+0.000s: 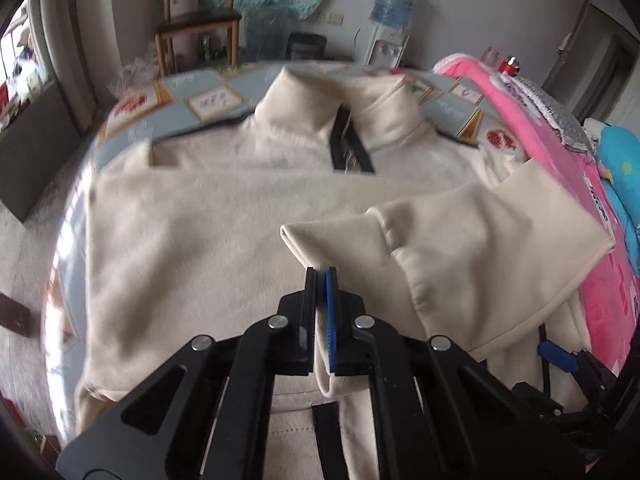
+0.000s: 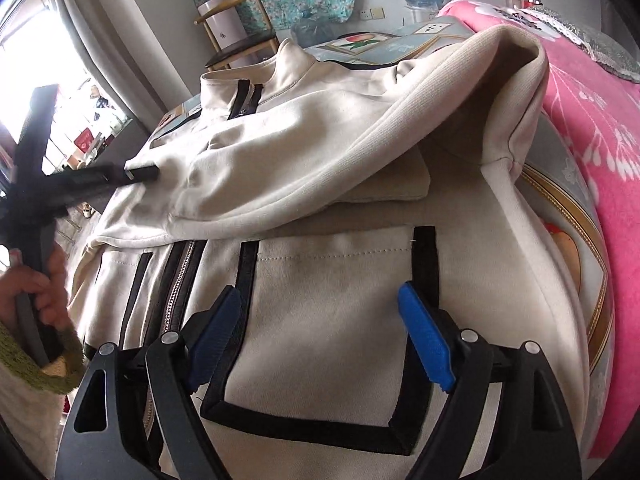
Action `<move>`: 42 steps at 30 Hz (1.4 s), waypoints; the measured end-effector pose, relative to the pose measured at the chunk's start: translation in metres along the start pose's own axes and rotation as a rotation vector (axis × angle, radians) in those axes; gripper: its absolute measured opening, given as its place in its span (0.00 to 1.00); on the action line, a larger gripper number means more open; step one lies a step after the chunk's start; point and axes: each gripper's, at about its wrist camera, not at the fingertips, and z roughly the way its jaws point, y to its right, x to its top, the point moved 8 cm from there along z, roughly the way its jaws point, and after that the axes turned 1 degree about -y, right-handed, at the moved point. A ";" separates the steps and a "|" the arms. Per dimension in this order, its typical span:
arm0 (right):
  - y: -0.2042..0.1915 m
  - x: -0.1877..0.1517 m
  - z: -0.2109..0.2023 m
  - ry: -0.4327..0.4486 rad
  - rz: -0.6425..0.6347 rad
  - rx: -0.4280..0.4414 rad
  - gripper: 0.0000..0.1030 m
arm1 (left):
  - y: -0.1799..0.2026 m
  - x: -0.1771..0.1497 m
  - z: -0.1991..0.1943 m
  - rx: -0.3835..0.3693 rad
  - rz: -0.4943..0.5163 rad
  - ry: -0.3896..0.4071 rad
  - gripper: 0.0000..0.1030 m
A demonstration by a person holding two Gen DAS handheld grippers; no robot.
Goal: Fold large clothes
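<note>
A cream zip jacket (image 1: 200,240) with black trim lies spread on the table, collar at the far end. My left gripper (image 1: 320,274) is shut on a fold of its sleeve (image 1: 480,240), which is lifted and drapes across the jacket's body. In the right wrist view that same left gripper (image 2: 154,172) pinches the fabric at the left, held by a person's hand (image 2: 44,292). My right gripper (image 2: 320,316) stands open just over the black-edged pocket (image 2: 320,320) near the hem. Nothing is between its blue pads (image 2: 424,340).
The table (image 1: 132,128) carries a patterned blue cloth. A pink blanket (image 1: 560,160) is heaped along its right side. Beyond the far edge stand a wooden chair (image 1: 196,20) and a water dispenser (image 1: 394,12). A window is at the left.
</note>
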 end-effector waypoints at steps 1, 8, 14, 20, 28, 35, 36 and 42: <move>0.000 0.000 0.000 -0.004 -0.001 -0.001 0.77 | 0.001 0.007 -0.011 -0.005 0.010 0.023 0.04; -0.002 0.001 0.002 -0.020 0.001 -0.016 0.77 | -0.035 0.055 -0.087 0.029 -0.015 0.182 0.04; -0.007 0.001 0.005 -0.028 -0.028 -0.047 0.77 | -0.116 0.036 -0.064 0.040 -0.133 0.059 0.03; -0.009 -0.001 0.004 -0.037 -0.043 -0.067 0.79 | -0.148 0.006 -0.048 0.022 -0.188 0.005 0.04; -0.005 0.002 -0.004 -0.058 -0.038 -0.078 0.81 | -0.171 -0.021 -0.006 0.061 -0.240 -0.081 0.08; 0.026 0.032 -0.067 0.079 0.002 -0.258 0.81 | -0.160 -0.010 -0.046 0.128 -0.168 0.053 0.41; 0.030 0.034 -0.074 0.091 -0.004 -0.306 0.81 | -0.151 -0.010 -0.045 0.149 -0.124 0.043 0.47; 0.049 0.036 -0.117 0.193 0.083 -0.404 0.91 | -0.101 -0.017 -0.022 0.188 0.049 -0.010 0.72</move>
